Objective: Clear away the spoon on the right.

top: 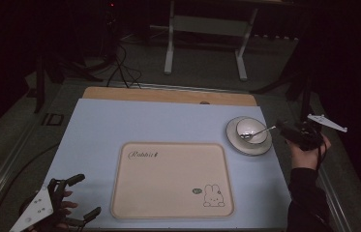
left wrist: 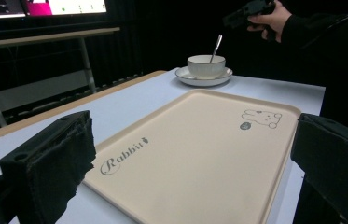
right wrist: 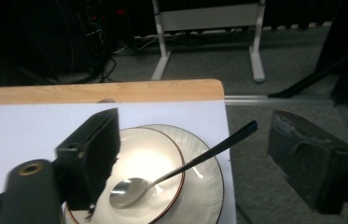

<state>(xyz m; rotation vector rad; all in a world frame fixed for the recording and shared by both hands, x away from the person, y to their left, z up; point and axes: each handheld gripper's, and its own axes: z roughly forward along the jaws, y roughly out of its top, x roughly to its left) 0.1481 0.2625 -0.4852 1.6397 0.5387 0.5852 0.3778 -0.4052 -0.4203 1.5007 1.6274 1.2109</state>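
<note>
black jaws of the left gripper [top: 79, 197] stand wide apart at the near left corner of the table, holding nothing; in the left gripper view they frame the scene from either side with open space between them. just to its right lies a cream tray [top: 172, 180] printed with the word "rabbit" and a small rabbit figure, flat on the pale blue mat [top: 100, 125] and bare of anything.

farther right and toward the far edge of the mat sits a white saucer [top: 233, 139] with a white cup [top: 250, 128] on it. a metal spoon [top: 258, 133] rests in the cup, bowl down inside, its handle leaning over the rim and pointing out to the right, toward the table's right edge.

at the far right the right gripper [top: 289, 131] hovers just beside the tip of that handle, held in the person's hand [top: 308, 147]. in the right gripper view its jaws are spread wide and empty, with the spoon [right wrist: 181, 168] lying slantwise between them, handle end up and to the right, nearer the right-hand jaw.

the right gripper is by far the nearer to the spoon, so i judge it is the one to take it. closing on the thin handle would call for the jaws to cross its long axis, not run along it.
</note>
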